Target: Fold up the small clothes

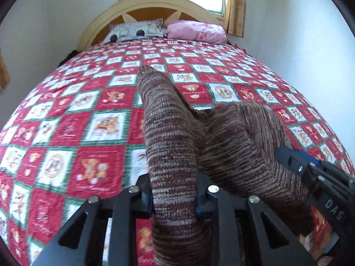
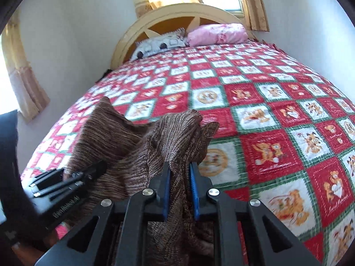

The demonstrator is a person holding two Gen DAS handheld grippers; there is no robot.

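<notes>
We have the brown striped garment pinched in both tools at once, and it hangs over the near end of the bed, not laid flat on it. The left hand-held gripper is clamped on a narrow strip of the knit, which runs straight ahead from between its fingers and up toward the headboard; that strip's long axis lies along the bed's length. The right hand-held gripper is likewise clenched on a bunched fold of the same garment, with the cloth rising in peaks just beyond its blue pads.

From the left view, the right tool sits to the right and slightly forward, close beside us, with the broad body of the garment spread between the two. So the cloth spans sideways from one grip to the other, and neither hand is clearly nearer to it, since both already hold it. We judge the coming move turns on that span: the two grips are near each other and the fabric between them sags in folds, so we would want to draw them apart to stretch the piece, then lower it forward onto the quilt, where open space lies ahead of both tools.

No containers are in sight. Two pillows, one grey patterned and one pink, rest against the headboard, well apart from the garment.
</notes>
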